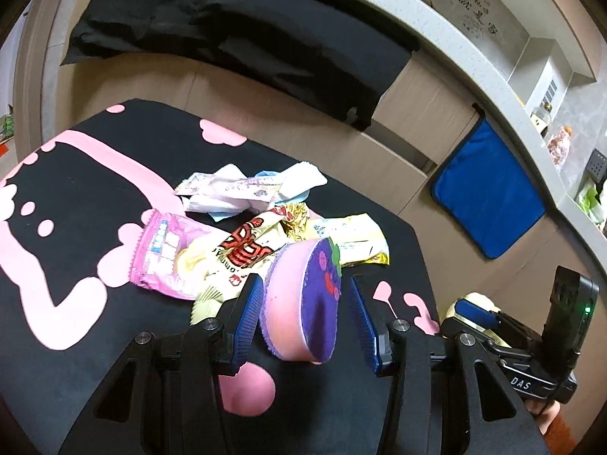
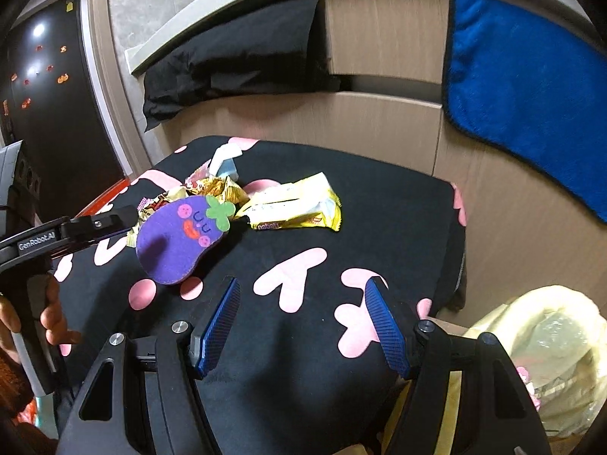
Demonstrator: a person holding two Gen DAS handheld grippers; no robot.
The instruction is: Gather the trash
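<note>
My left gripper [image 1: 303, 278] is shut on a thick eggplant-shaped sponge [image 1: 299, 307], purple face, pink body, held on edge just above the table. The right wrist view shows the sponge [image 2: 178, 242] with its smiling face and green stalk at the left gripper's [image 2: 125, 223] fingertips. Behind it lies a heap of wrappers: a pink one [image 1: 163, 254], a white-and-red one [image 1: 246, 246], a yellow one [image 1: 356, 242] [image 2: 296, 204] and white ones [image 1: 235, 189]. My right gripper [image 2: 303, 284] is open and empty over the table's near right part.
The table wears a black cloth with pink shapes [image 2: 379, 227]. A pale yellow plastic bag [image 2: 550, 360] hangs open off its right edge. Wooden cabinet fronts stand behind, with a blue towel [image 2: 523, 87] and a black cloth [image 1: 227, 38] hanging. A hand [image 2: 53, 322] grips the left handle.
</note>
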